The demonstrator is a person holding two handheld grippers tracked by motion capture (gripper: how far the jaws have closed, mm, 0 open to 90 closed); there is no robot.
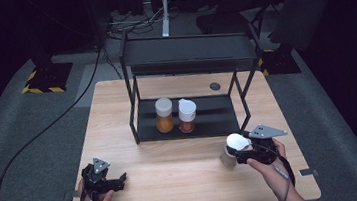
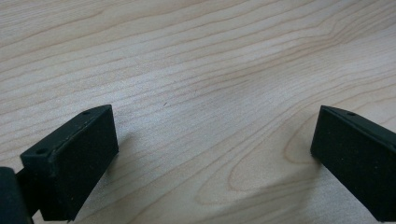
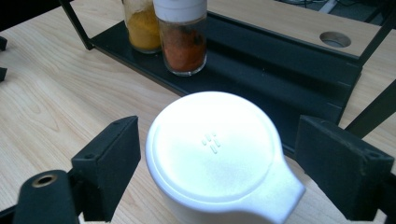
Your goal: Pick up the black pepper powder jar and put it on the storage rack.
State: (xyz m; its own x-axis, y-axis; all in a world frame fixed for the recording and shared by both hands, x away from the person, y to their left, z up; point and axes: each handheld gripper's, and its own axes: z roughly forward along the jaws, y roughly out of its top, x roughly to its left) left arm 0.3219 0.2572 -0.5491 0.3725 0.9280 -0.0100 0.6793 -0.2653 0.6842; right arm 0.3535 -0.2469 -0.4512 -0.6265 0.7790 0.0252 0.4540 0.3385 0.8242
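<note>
A spice jar with a white flip lid [image 1: 230,150] stands on the wooden table [image 1: 175,181] at the front right. In the right gripper view its lid [image 3: 212,144] sits between the two black jaws of my right gripper [image 3: 219,158], with a narrow gap on each side, so the pads do not press it. My right gripper [image 1: 237,153] reaches the jar from the right. At the front left, my left gripper [image 1: 121,179] rests low over bare wood, its jaws [image 2: 215,158] spread wide with nothing between them.
A black two-tier rack [image 1: 209,123] stands mid-table just behind the jar. On its lower shelf are a yellow-orange spice jar [image 1: 164,115] [image 3: 142,25] and a red one [image 1: 187,115] [image 3: 183,39]. A round cable hole [image 1: 214,86] lies behind the rack.
</note>
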